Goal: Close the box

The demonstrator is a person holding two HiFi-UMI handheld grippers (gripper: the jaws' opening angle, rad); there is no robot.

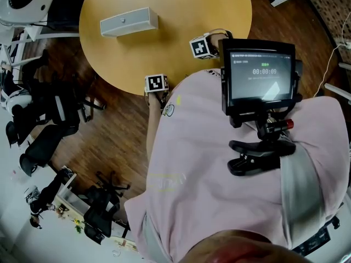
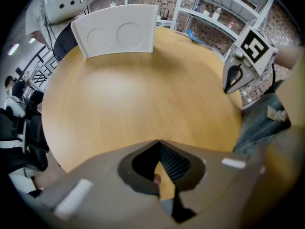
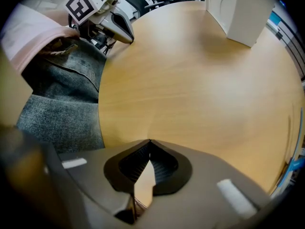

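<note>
The white box (image 1: 129, 22) stands on the round light-wood worktop (image 1: 181, 15), toward its far left edge in the head view, with bare wood all round it; a small dark dot shows on the long side facing the person; in the left gripper view its broad white face (image 2: 116, 30) carries two embossed circles and stands upright; whether its lid is open I cannot tell; both grippers are at the near edge of the worktop, well apart from the box; the left gripper (image 2: 158, 143) has its jaw tips pressed together with nothing between them, only the worktop showing through the gap behind the tips; the right gripper (image 3: 149, 141) is likewise closed tip to tip and empty; their marker cubes show in the head view, the left one (image 1: 156, 83) at the worktop's near edge, the right one (image 1: 202, 47) just inside it; the person wears a pink shirt (image 1: 208, 169) and grey trousers (image 3: 62, 104); a small monitor (image 1: 258, 75) sits on a black clamp (image 1: 258, 158) at the chest; black office chairs (image 1: 49, 114) stand on the wooden floor (image 1: 120, 125) off the left edge
</note>
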